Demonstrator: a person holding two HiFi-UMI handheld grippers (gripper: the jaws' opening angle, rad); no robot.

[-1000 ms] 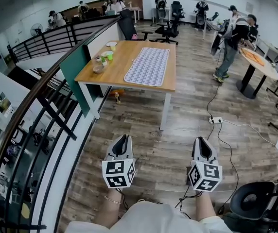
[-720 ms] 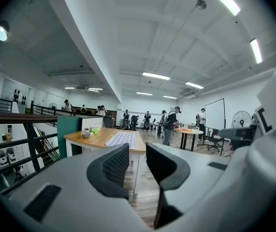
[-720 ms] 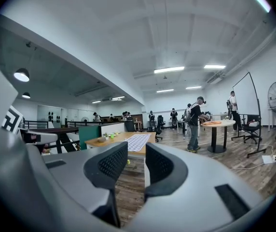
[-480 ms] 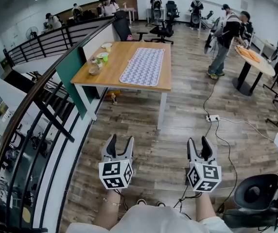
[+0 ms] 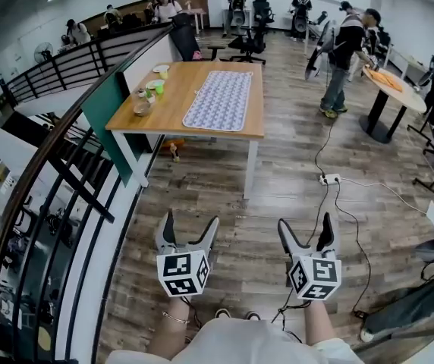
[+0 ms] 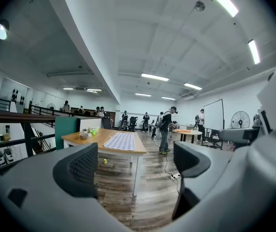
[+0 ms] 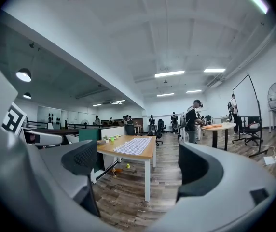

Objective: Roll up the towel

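A patterned white-and-grey towel (image 5: 221, 99) lies flat on a wooden table (image 5: 179, 123) well ahead of me; it also shows as the towel (image 6: 120, 140) in the left gripper view and the towel (image 7: 134, 145) in the right gripper view. My left gripper (image 5: 189, 227) and right gripper (image 5: 306, 231) hang side by side over the floor, far short of the table. Both point level toward it, jaws opening wide with nothing between them.
Cups and a bowl (image 5: 142, 108) sit at the table's left end. A black railing (image 5: 65, 165) and a drop run along my left. A power strip (image 5: 329, 179) and cables lie on the floor ahead right. A person (image 5: 339, 61) stands by a round table (image 5: 390, 89).
Both grippers went from shut to wide open while staying in place. The table sits slightly further left in the head view, and the person at the right has shifted left.
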